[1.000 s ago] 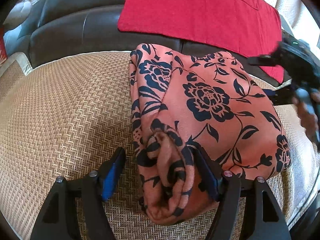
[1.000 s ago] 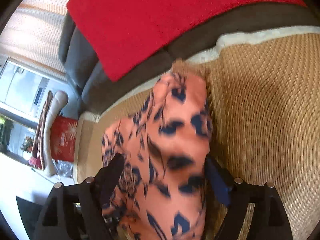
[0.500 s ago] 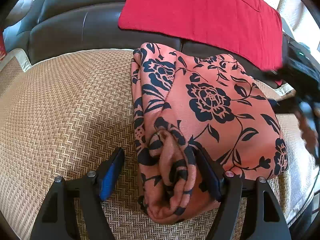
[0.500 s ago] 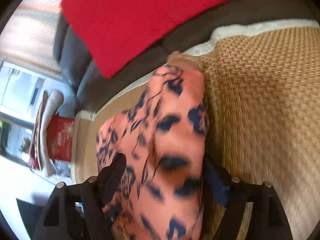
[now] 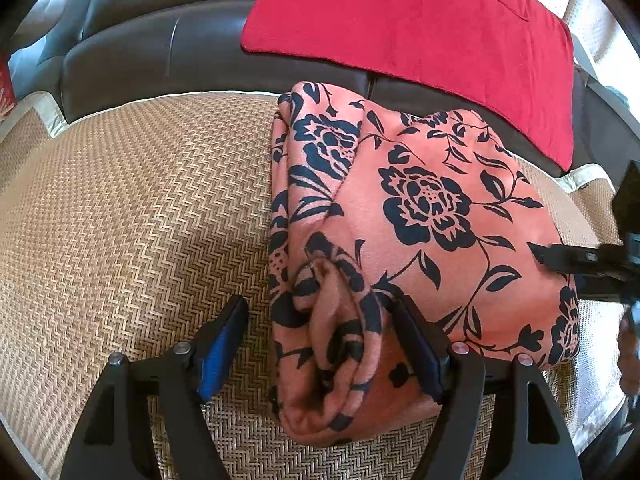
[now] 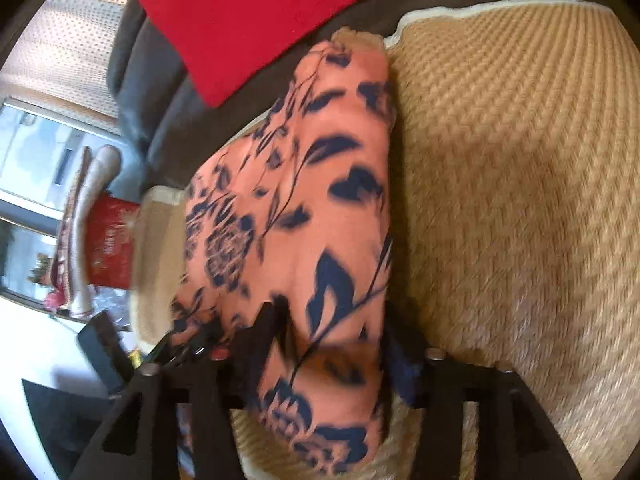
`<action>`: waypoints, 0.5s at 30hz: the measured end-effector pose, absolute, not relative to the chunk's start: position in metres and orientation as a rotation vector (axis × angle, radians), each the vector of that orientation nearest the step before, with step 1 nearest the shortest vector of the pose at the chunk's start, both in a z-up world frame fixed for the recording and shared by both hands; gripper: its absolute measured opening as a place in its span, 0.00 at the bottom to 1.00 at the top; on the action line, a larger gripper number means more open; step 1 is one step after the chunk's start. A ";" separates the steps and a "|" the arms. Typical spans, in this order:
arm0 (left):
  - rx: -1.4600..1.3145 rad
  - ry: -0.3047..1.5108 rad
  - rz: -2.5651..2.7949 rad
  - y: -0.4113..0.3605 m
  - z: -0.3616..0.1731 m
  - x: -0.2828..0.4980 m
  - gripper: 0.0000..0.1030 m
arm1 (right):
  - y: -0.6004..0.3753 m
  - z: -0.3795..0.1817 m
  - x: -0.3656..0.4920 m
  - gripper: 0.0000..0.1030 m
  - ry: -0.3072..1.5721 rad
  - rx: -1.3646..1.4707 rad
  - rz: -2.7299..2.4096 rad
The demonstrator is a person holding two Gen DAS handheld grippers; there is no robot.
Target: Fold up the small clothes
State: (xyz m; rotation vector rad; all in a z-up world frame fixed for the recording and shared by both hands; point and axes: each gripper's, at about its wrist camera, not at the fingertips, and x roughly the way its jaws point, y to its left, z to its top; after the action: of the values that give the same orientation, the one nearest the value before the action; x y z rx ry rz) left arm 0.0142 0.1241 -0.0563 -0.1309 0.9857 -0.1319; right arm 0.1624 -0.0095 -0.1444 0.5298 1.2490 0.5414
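Observation:
A folded orange garment with dark blue flowers [image 5: 420, 216] lies on a woven straw mat [image 5: 132, 232]. My left gripper [image 5: 320, 336] is open, its jaws wide on either side of the garment's bunched near corner; the right finger touches the cloth, the left finger stands apart. My right gripper [image 6: 336, 344] straddles the garment's other edge [image 6: 320, 208], jaws wide with cloth between them. It also shows in the left wrist view [image 5: 592, 260] at the right edge of the garment.
A red cloth [image 5: 408, 20] drapes over the dark leather sofa back [image 5: 152, 44] behind the mat. In the right wrist view a red box [image 6: 108, 240] and a window sit off the mat's left end.
The right gripper has swung lower along the garment's right edge and its view is blurred by motion. The left gripper has stayed open around the bunched corner.

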 end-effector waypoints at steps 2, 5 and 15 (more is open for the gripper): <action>-0.132 0.989 -0.130 0.124 -0.056 0.016 0.74 | -0.007 -0.136 0.152 0.72 1.219 0.482 0.541; -0.127 0.992 -0.123 0.122 -0.055 0.017 0.74 | 0.000 -0.141 0.144 0.72 1.225 0.408 0.543; -0.281 0.923 -0.118 0.144 -0.027 0.011 0.74 | 0.002 -0.156 0.146 0.40 1.246 0.385 0.534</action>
State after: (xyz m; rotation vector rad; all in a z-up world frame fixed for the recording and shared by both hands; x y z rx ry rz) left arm 0.0115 0.1442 -0.0273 -0.2811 0.9231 -0.1182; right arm 0.1464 0.0024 -0.1565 0.3846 1.2457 0.5338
